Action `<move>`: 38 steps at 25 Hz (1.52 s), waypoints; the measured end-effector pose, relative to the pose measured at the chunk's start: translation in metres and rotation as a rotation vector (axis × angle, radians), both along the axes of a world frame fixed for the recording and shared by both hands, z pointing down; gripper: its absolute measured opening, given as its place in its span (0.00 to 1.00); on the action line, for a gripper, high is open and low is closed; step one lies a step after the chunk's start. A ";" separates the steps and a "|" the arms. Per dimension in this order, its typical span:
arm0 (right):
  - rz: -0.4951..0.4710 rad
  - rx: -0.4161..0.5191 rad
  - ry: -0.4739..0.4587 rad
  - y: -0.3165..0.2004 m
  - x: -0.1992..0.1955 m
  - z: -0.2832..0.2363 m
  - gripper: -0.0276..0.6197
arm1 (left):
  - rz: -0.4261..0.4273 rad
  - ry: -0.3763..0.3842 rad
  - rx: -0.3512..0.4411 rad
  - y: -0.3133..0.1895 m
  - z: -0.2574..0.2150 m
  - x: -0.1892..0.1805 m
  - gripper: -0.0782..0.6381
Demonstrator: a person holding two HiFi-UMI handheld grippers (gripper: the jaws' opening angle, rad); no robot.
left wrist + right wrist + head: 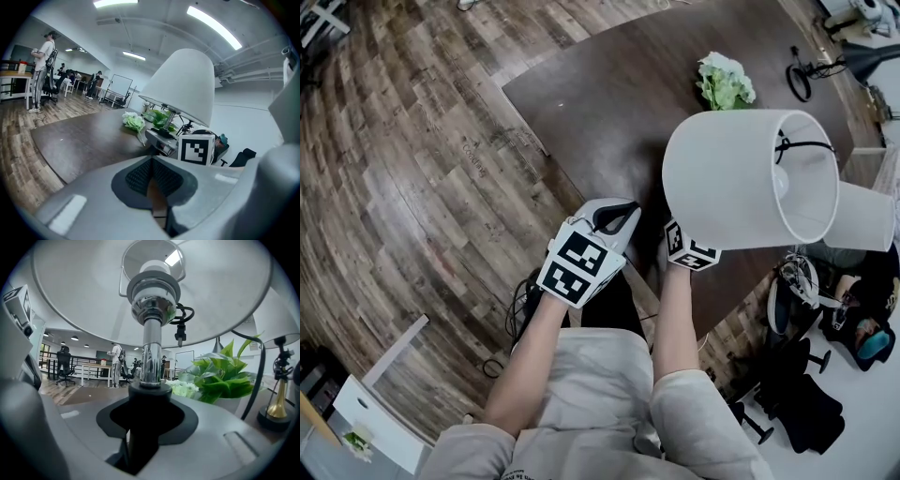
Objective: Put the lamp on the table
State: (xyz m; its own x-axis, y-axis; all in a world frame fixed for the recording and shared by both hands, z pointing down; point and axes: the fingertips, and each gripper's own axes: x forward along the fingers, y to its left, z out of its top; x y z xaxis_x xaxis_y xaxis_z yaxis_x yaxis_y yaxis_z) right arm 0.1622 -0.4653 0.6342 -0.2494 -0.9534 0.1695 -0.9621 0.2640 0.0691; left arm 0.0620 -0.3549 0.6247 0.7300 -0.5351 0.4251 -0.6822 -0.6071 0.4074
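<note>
The lamp has a wide white shade (741,178) and a chrome stem (151,357) on a black collar. It hangs in the air over the near edge of the dark brown table (609,103). My right gripper (680,242) is shut on the stem just below the shade; in the right gripper view the stem rises straight out from between the jaws of my right gripper (143,427). My left gripper (614,217) is beside it to the left, shut and holding nothing. In the left gripper view my left gripper (152,185) looks toward the shade (183,84) across the table (79,136).
White flowers (725,81) and a green plant (225,376) stand on the far part of the table. A second white shade (862,216) sits to the right; a brass-based lamp (279,404) is near it. Office chairs (797,394) and a person crowd the floor at right.
</note>
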 end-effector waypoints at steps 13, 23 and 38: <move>0.144 -0.114 0.013 0.089 0.017 0.016 0.27 | 0.065 -0.046 0.031 0.061 -0.008 -0.039 0.11; 0.259 -0.141 -0.033 0.216 0.012 -0.008 0.25 | 0.127 -0.067 0.039 0.124 -0.023 -0.051 0.11; 0.336 -0.192 -0.142 0.328 0.093 -0.075 0.21 | 0.318 -0.198 0.199 0.181 -0.085 0.049 0.11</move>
State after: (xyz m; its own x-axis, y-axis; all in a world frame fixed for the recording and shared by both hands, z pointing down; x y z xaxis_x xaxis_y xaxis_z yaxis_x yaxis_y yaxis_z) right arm 0.2555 -0.1377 0.5587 0.0364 -0.9404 0.3382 -0.9934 -0.0709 -0.0903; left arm 0.1110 -0.1734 0.5392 0.7866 -0.3824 0.4848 -0.5017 -0.8535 0.1408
